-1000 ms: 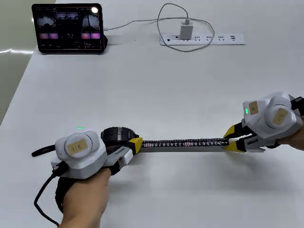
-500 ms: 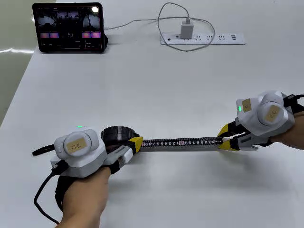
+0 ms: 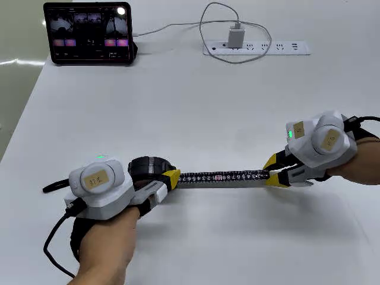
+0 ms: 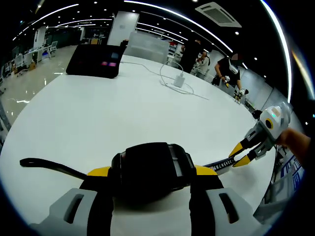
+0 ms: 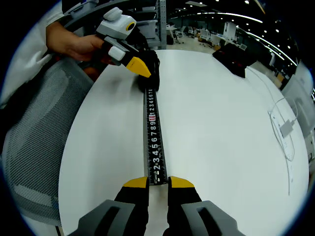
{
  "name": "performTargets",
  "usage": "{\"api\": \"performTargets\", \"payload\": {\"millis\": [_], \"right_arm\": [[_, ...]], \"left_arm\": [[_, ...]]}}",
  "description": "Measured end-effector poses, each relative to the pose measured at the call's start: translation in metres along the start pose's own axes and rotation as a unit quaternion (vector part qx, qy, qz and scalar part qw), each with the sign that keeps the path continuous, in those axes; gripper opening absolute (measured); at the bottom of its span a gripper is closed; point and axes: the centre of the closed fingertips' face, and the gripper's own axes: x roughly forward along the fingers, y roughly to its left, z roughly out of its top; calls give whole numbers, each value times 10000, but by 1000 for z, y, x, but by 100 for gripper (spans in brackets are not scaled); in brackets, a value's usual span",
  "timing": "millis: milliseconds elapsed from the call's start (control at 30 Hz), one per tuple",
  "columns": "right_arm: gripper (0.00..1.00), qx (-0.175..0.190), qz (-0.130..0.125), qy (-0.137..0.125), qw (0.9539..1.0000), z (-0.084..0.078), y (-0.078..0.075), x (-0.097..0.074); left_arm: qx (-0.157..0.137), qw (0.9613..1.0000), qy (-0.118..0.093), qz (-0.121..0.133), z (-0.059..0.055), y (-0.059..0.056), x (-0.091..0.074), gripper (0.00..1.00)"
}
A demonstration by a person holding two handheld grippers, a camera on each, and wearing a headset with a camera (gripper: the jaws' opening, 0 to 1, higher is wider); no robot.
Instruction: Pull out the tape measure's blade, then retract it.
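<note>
1. Head view first: can see the left gripper (image 3: 166, 178) squeezed tight round the black tape measure (image 3: 147, 168), with a hand (image 3: 107, 249) wrapped on the handle just behind it
2. Same view, looking out past those jaws: got the blade (image 3: 219, 177) pulled out over the white table (image 3: 196, 107), running straight from the left gripper's tips across to the right gripper (image 3: 274, 172)
3. Right gripper view: shows its yellow tips pinching the very end of the blade, with the low numbers nearest the jaws and the rest stretching dead ahead to the tape measure at the far end
4. Also catches the left gripper out in front, one yellow tip pressed against the tape measure's side, plus a mesh chair (image 5: 34, 128) off to the left of the jaws
5. Left gripper view: puts the tape measure right between its two yellow tips, touching both
6. Can spot a black strap (image 4: 47, 165) trailing on the table to the left of those jaws, and the blade heading off to the right, into the right gripper's tips
7. Back in the head view, well beyond both grippers: a lit tablet (image 3: 89, 32), and a power strip (image 3: 261, 47) with a white charger (image 3: 236, 38) plugged in and a looped cable (image 3: 205, 24)
</note>
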Motion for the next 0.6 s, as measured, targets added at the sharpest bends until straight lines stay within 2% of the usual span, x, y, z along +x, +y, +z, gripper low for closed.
{"api": "performTargets", "payload": {"millis": [600], "right_arm": [[10, -12, 44, -152, 9999, 17, -2, 11]], "left_arm": [[-71, 10000, 8, -41, 0, 1, 0, 58]]}}
